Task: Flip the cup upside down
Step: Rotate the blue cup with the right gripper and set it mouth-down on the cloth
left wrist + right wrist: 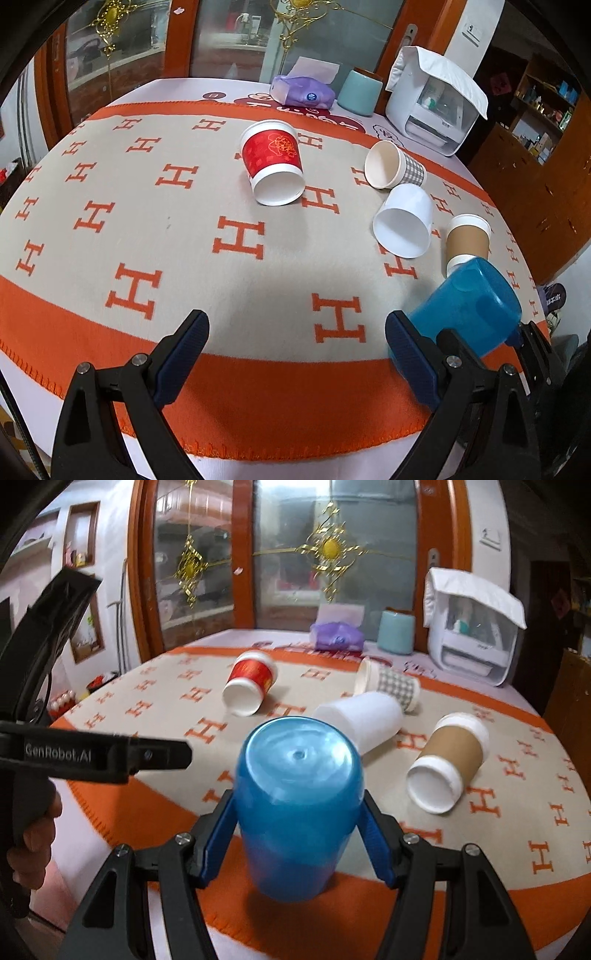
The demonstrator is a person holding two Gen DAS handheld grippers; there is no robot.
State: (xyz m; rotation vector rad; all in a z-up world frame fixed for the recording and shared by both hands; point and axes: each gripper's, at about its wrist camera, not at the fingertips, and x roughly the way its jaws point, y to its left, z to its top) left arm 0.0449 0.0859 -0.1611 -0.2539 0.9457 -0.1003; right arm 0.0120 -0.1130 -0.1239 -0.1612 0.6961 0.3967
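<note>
A blue plastic cup [295, 812] stands bottom-up, tilted a little, on the orange border of the tablecloth, between the fingers of my right gripper [297, 823], which is shut on its sides. It also shows at the right of the left wrist view [469, 302]. My left gripper [295, 332] is open and empty above the cloth's near edge, left of the blue cup. It appears at the left of the right wrist view, side-on.
Several paper cups lie on their sides: red [273, 162], checked [395, 166], white [404, 221], brown-sleeved [467, 240]. At the back stand a purple tissue pack [301, 94], a teal container [358, 92] and a white appliance [436, 107]. The table edge [258, 465] is near.
</note>
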